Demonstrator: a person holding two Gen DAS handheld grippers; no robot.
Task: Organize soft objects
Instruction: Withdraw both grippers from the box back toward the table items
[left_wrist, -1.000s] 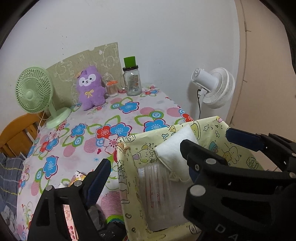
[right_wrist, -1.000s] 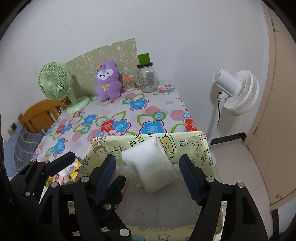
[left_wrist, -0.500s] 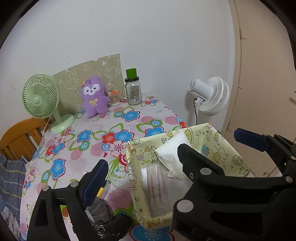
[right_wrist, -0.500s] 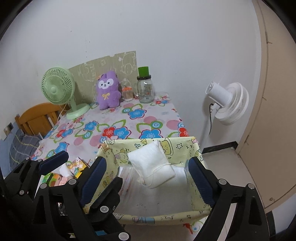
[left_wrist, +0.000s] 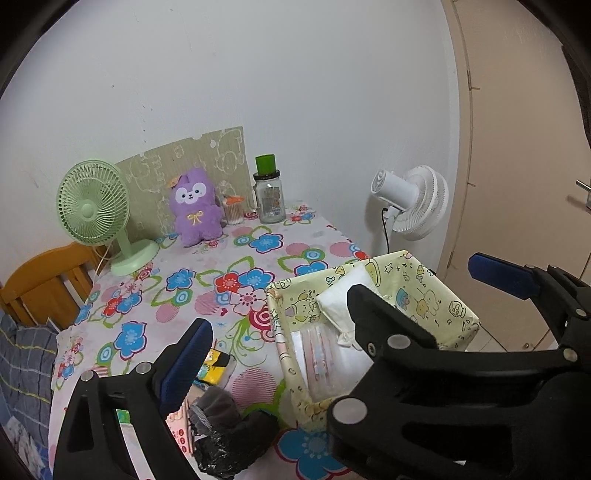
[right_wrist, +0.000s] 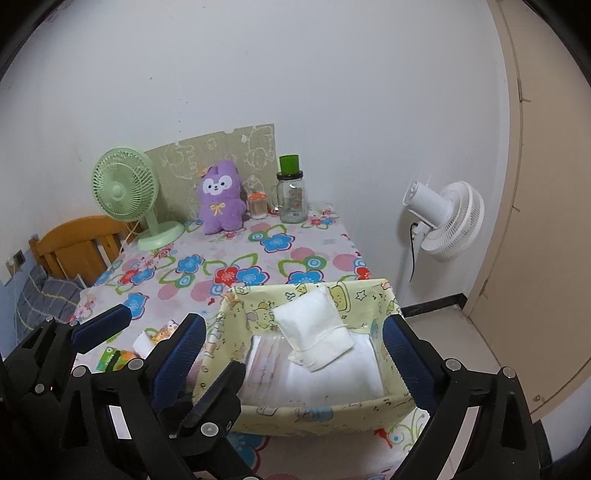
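A yellow cartoon-print fabric basket (right_wrist: 317, 291) (left_wrist: 436, 295) stands at the table's near right corner. In it a white pouch (right_wrist: 314, 332) (left_wrist: 336, 299) leans on a clear pink-striped pack (right_wrist: 264, 354) and a folded white cloth (right_wrist: 354, 373). My right gripper (right_wrist: 295, 321) hangs above the basket, jaws opening, touching nothing. My left gripper (left_wrist: 340, 291) is beside it on the left, jaws also opening and empty; the right gripper's left finger sits between its fingers. A purple plush (left_wrist: 194, 212) (right_wrist: 221, 203) sits at the back. A grey-black soft item (left_wrist: 225, 417) lies under the left gripper.
Small packets (right_wrist: 157, 334) (left_wrist: 218, 365) lie left of the basket. At the back stand a green desk fan (right_wrist: 123, 188), a glass jar with a green lid (right_wrist: 291, 195) and a swab cup (right_wrist: 257, 205). A white fan (right_wrist: 443, 218) stands off the table's right edge, a wooden chair (right_wrist: 74, 243) on the left.
Both grippers have drawn back and up from the basket, and their jaws stand wider. The white pouch stays in the basket. More of the table's front shows.
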